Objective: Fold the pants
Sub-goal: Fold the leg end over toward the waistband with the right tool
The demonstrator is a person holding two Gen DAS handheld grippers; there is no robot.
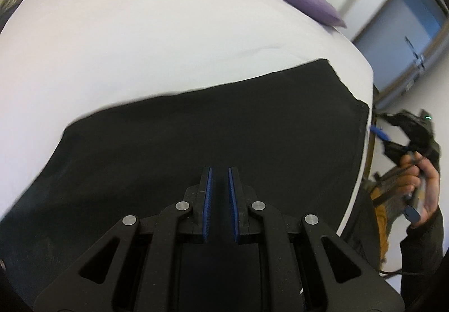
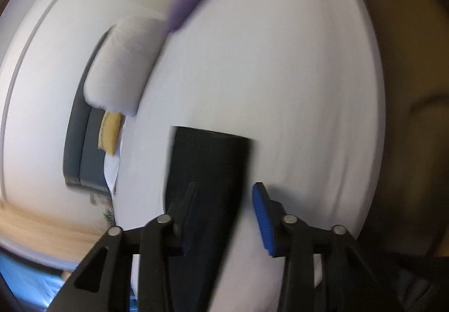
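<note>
Pants (image 1: 202,126), black and already folded into a broad flat shape, are lying on a white bed (image 1: 140,39), close to the bed's near edge. In the left wrist view the long side of the dark cloth is running across the picture from lower left to upper right, and one short end is sitting beside the bed's right edge.

The left claw (image 1: 219,176) is hanging right over the cloth, near the middle of its near side. Its two blue-padded fingers are standing a narrow gap apart with nothing between them; whether they are touching the cloth cannot be told.

The right claw (image 2: 223,194) is spread wide and holding nothing. In its blurred view the pants (image 2: 207,160) are stretching away from it lengthwise, with the near end lying between and under its fingers and the far end cut square against the sheet. In the left view this claw is showing off the bed's right edge, gripped by the right hand (image 1: 421,185).

By this reading, the left claw is nearer the middle of the cloth, the right claw nearer its short end.

A purple pillow (image 1: 306,3) and a pale pillow (image 2: 123,65) are lying well apart from the pants.
</note>
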